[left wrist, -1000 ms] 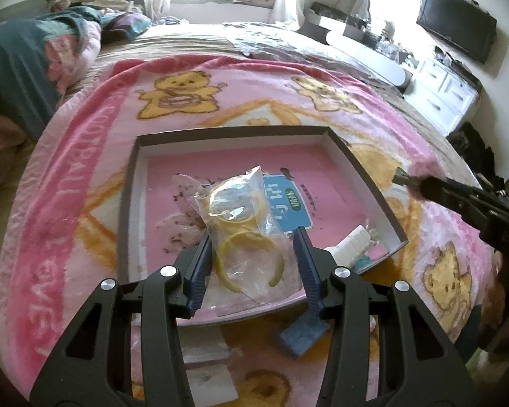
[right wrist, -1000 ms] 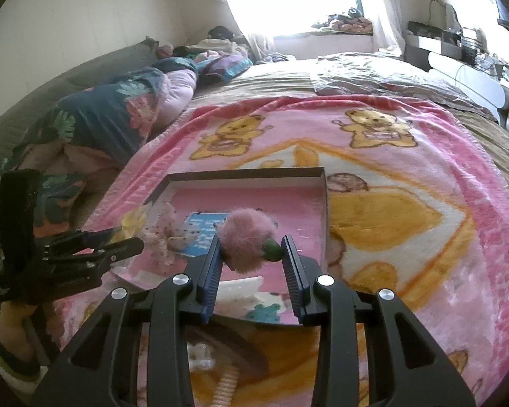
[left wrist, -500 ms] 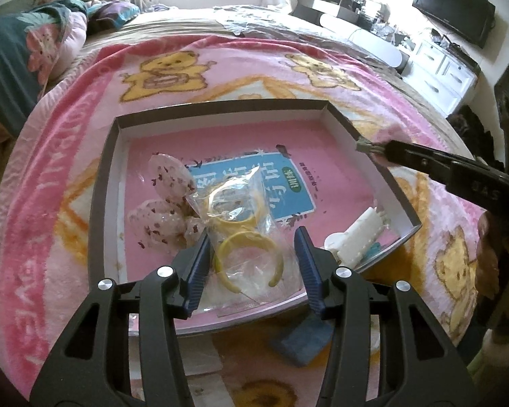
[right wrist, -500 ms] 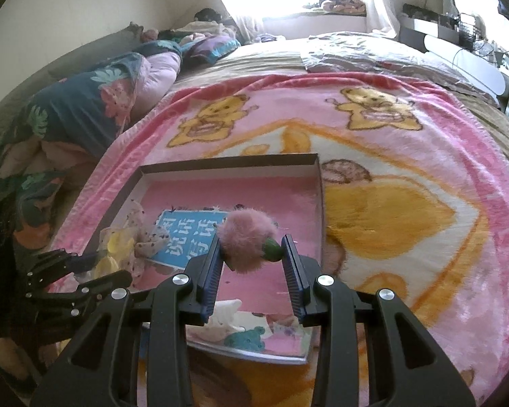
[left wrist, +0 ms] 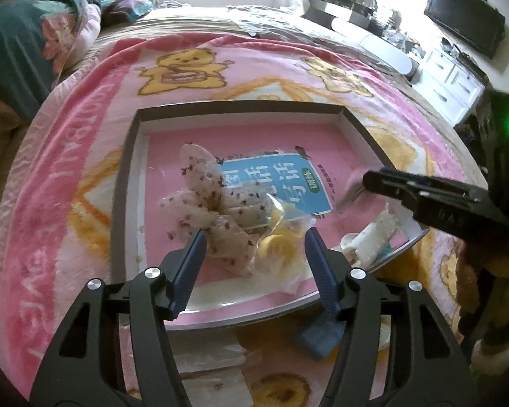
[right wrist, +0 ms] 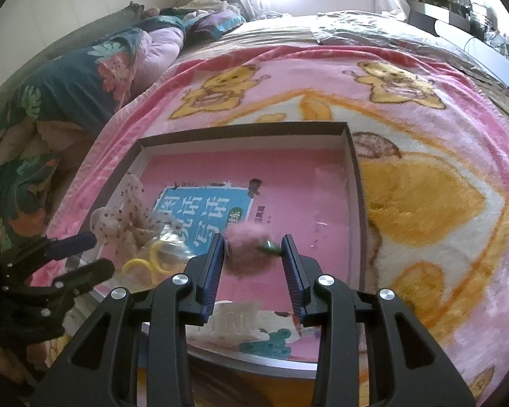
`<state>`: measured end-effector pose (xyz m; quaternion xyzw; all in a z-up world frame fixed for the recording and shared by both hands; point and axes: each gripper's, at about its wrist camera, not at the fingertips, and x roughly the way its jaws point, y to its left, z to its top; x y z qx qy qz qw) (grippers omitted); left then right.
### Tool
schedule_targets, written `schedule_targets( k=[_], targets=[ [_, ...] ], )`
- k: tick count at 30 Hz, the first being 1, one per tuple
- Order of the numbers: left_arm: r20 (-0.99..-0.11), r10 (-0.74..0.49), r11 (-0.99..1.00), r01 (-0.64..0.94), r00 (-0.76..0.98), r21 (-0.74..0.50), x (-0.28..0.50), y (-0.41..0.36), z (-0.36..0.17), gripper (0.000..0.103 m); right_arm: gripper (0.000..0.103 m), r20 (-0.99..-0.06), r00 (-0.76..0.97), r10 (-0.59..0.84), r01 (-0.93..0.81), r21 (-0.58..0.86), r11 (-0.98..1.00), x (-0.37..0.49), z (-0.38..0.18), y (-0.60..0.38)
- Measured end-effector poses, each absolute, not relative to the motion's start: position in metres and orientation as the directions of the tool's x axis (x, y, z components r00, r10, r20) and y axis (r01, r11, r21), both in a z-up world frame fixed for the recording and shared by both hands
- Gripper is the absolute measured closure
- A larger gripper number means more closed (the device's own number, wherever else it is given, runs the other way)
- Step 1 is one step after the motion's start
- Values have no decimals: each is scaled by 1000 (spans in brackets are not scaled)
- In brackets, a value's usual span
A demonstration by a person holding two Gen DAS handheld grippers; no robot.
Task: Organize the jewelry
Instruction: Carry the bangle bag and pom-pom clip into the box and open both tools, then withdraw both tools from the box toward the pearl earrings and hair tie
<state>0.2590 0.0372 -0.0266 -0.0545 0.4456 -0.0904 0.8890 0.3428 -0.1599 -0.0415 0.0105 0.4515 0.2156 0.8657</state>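
A shallow pink-lined box (left wrist: 132, 183) (right wrist: 353, 169) lies on the bed blanket. In it are a speckled white fabric bow (left wrist: 207, 203) (right wrist: 122, 210), a clear bag of yellow rings (left wrist: 281, 240) (right wrist: 152, 257), and a white comb-like clip (left wrist: 376, 237) (right wrist: 234, 322). My left gripper (left wrist: 254, 254) is open above the bag and bow at the box's near edge. My right gripper (right wrist: 254, 257) is shut on a fuzzy pink pompom (right wrist: 246, 246) with a green bit, held over the box's near right part. In the left wrist view it (left wrist: 424, 196) comes in from the right.
A blue label (left wrist: 275, 183) is printed on the box floor. A blue item (left wrist: 319, 335) and white paper (left wrist: 213, 356) lie on the blanket in front of the box. Pillows and a quilt (right wrist: 85, 78) lie far left. White drawers (left wrist: 454, 78) stand right.
My left gripper opened and let go of the bag of yellow rings, which now lies in the box by the bow. My right gripper moved forward over the box with the pompom.
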Motion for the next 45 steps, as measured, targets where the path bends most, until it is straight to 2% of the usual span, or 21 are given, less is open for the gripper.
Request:
schedule_targets(
  k=[4, 6, 9, 11, 14, 16, 18, 25, 45],
  targets=[
    [-770, -204, 978, 96, 605, -184, 254, 46, -18, 42, 69, -776, 505, 379, -362, 208, 909, 341, -41, -159],
    [-764, -198, 979, 84, 614, -187, 250, 51, -14, 39, 65, -770, 513, 380, -359, 210, 909, 337, -39, -161],
    [-755, -192, 979, 68, 626, -193, 247, 57, -8, 33, 56, -756, 535, 378, -356, 204, 912, 331, -33, -167],
    [-747, -190, 978, 57, 637, -200, 244, 61, -4, 27, 43, -738, 560, 377, -347, 204, 915, 323, -27, -172],
    [-728, -198, 974, 47, 656, -223, 237, 66, 4, 20, 33, -710, 594, 379, -339, 206, 918, 312, -18, -179],
    [-717, -197, 973, 42, 669, -229, 232, 68, 10, 17, 21, -692, 619, 371, -327, 202, 923, 305, -11, -184],
    [-710, -192, 973, 37, 678, -229, 229, 69, 14, 13, 18, -673, 642, 368, -321, 200, 926, 298, -5, -189],
    [-680, -189, 969, 23, 708, -246, 213, 75, 30, 9, 13, -622, 686, 378, -332, 195, 923, 271, 18, -198],
    [-573, -127, 971, -17, 810, -240, 154, 88, 79, 9, 13, -530, 734, 425, -390, 183, 902, 205, 70, -213]
  ],
)
